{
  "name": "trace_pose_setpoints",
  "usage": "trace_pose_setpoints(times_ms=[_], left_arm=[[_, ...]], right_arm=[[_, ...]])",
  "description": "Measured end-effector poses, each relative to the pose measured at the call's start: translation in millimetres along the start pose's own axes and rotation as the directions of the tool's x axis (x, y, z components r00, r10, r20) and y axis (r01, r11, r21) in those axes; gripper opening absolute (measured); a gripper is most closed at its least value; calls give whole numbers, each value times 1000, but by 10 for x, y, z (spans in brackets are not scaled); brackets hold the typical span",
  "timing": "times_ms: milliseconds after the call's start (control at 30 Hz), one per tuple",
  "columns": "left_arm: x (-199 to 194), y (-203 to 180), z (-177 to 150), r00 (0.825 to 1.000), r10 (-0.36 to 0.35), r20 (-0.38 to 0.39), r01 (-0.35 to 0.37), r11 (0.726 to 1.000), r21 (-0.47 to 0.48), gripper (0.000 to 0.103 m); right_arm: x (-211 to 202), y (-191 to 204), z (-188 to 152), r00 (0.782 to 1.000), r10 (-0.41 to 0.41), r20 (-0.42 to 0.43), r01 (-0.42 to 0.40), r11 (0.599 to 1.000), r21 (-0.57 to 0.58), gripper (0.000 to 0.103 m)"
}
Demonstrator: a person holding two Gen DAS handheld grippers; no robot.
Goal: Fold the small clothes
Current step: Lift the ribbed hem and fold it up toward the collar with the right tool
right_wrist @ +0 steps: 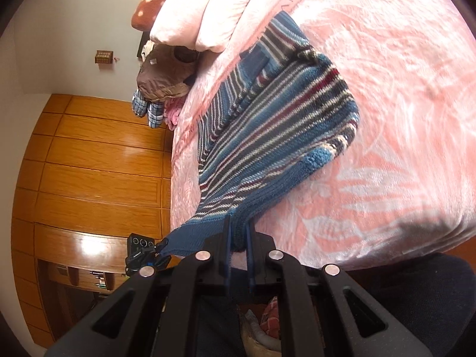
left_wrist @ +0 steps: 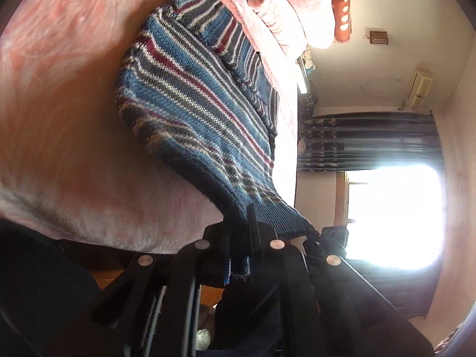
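I have the striped knit sweater [left_wrist: 190, 95] by its ribbed blue hem, one corner in each hand-held gripper. My left hand-held gripper [left_wrist: 241, 238] is closed tight on the hem, with a scrap of the knit poking out below its fingers. My right hand-held gripper [right_wrist: 238, 238] is likewise clamped on a bunched fold of the same hem; from its camera I can see the other gripper pinching the far corner just beside it.

The rest of the sweater lies spread on the pink bedspread [right_wrist: 386, 148] near the edge of the bed, its upper part toward the folded pink quilt [right_wrist: 214, 12], and one sleeve seems already turned in across the body, though I cannot tell for sure.

I judge this to be the lengthwise fold: hem lifted, ready to be carried up toward the neckline. The next move calls for raising both corners evenly, keeping the hem taut between them, then laying it down square on the upper part before letting go.
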State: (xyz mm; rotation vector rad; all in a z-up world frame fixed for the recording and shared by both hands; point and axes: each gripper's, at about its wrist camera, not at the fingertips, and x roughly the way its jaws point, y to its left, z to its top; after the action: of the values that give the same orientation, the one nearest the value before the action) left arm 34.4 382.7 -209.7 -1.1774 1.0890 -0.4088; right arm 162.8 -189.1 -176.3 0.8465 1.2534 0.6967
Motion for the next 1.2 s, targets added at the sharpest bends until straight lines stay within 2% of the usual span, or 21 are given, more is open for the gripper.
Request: trace_pose_setpoints(times_ms=[300, 533, 867, 933, 1000, 1067, 1100, 1133, 1167, 1200], left_arm=[[73, -73, 575, 1000, -13, 22, 14, 999, -51, 7], [335, -14, 1192, 998, 66, -4, -66, 994, -82, 7], [934, 436, 1971, 983, 169, -72, -178, 971, -157, 8], [1021, 525, 2067, 980, 180, -87, -192, 968, -163, 10], [1066, 551, 2126, 980, 174, -92, -187, 969, -159, 13], [1056, 521, 2162, 982, 166, -90, -177, 976, -127, 21], [1035, 480, 2159, 983, 162, -85, -170, 980, -104, 24], [1003, 429, 2159, 984, 156, -80, -162, 984, -74, 33], [970, 370, 2157, 985, 159, -73, -162, 986, -39, 48], [916, 298, 2154, 983, 171, -62, -171, 985, 6, 54]], right_arm=[[178, 188, 659, 999, -35, 18, 36, 999, -20, 8], [558, 116, 1191, 996, -93, -14, 92, 996, -5, 8], [1246, -400, 1848, 975, -201, -96, 208, 976, 63, 8], [1328, -503, 1928, 973, -200, -112, 209, 975, 80, 11], [1351, -576, 1989, 974, -195, -117, 206, 974, 94, 24], [1332, -609, 2031, 977, -173, -125, 187, 976, 112, 33], [1306, -604, 2046, 978, -165, -127, 179, 978, 109, 33], [1273, -579, 2063, 977, -169, -126, 182, 979, 91, 33], [1236, -546, 2073, 976, -179, -125, 188, 980, 63, 33], [1211, -507, 2089, 974, -186, -130, 192, 981, 36, 33]])
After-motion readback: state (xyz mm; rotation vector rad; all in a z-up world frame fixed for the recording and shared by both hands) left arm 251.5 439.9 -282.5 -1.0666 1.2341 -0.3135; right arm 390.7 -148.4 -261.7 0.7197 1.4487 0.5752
